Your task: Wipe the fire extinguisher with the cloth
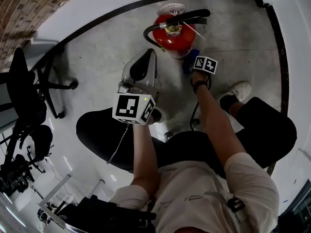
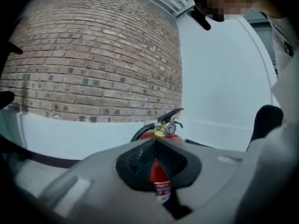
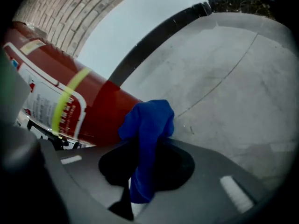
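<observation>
The red fire extinguisher [image 1: 174, 35] stands upright on the concrete floor near the wall, with a black hose and lever on top. In the head view my right gripper [image 1: 193, 67] is low at its right side, shut on a blue cloth [image 1: 188, 62]. The right gripper view has the bunched cloth [image 3: 148, 120] pinched in the right gripper [image 3: 145, 141] and pressed against the extinguisher's red body [image 3: 100, 111], beside its label. My left gripper [image 1: 142, 64] hangs in the air a little in front of the extinguisher [image 2: 161, 130]. The left gripper [image 2: 156, 143] is shut and holds nothing.
A white wall with a black baseboard [image 1: 107, 13] curves behind the extinguisher, and a brick wall [image 2: 93, 55] meets it on the left. A black office chair [image 1: 24, 96] stands at the left. The person's knees and a white shoe [image 1: 240, 89] are just behind the grippers.
</observation>
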`<state>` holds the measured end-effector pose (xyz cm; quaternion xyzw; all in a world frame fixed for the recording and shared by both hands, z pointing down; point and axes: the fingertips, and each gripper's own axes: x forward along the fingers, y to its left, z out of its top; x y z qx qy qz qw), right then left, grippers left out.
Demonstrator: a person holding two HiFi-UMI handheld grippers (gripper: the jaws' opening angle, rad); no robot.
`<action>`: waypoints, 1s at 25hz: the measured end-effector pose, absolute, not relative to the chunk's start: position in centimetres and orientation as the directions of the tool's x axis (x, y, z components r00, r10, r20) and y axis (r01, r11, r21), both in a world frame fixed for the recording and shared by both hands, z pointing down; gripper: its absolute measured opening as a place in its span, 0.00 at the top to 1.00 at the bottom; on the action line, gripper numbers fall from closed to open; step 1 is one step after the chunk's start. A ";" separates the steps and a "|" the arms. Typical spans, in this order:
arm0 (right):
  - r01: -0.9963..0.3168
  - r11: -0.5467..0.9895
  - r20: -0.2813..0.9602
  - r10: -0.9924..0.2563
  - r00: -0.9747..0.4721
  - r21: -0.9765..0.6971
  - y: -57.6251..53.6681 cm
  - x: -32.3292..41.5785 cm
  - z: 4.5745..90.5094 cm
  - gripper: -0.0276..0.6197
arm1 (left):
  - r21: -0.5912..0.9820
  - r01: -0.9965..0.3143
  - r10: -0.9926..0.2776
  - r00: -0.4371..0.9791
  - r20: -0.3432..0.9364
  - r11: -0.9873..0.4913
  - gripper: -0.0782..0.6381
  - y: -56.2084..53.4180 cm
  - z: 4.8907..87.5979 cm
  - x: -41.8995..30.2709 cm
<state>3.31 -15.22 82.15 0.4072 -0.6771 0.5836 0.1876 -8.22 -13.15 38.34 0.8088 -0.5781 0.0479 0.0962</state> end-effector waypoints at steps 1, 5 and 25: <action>-0.769 -0.008 0.734 -0.307 -0.606 -0.639 -15.3 3.3 83.0 0.86 | 0.096 -0.946 -0.927 0.322 0.190 -0.309 0.89 -13.5 38.4 -8.4; -0.732 0.003 0.705 -0.266 -0.657 -0.681 -16.0 3.8 82.4 0.85 | 0.072 -0.953 -0.937 0.301 0.176 -0.293 0.89 -14.2 37.3 -9.6; -0.138 0.142 0.046 -0.515 -0.856 -0.980 -20.8 4.6 44.8 0.85 | 0.062 -0.937 -0.939 0.342 -0.027 -0.343 0.89 -14.3 26.8 -9.4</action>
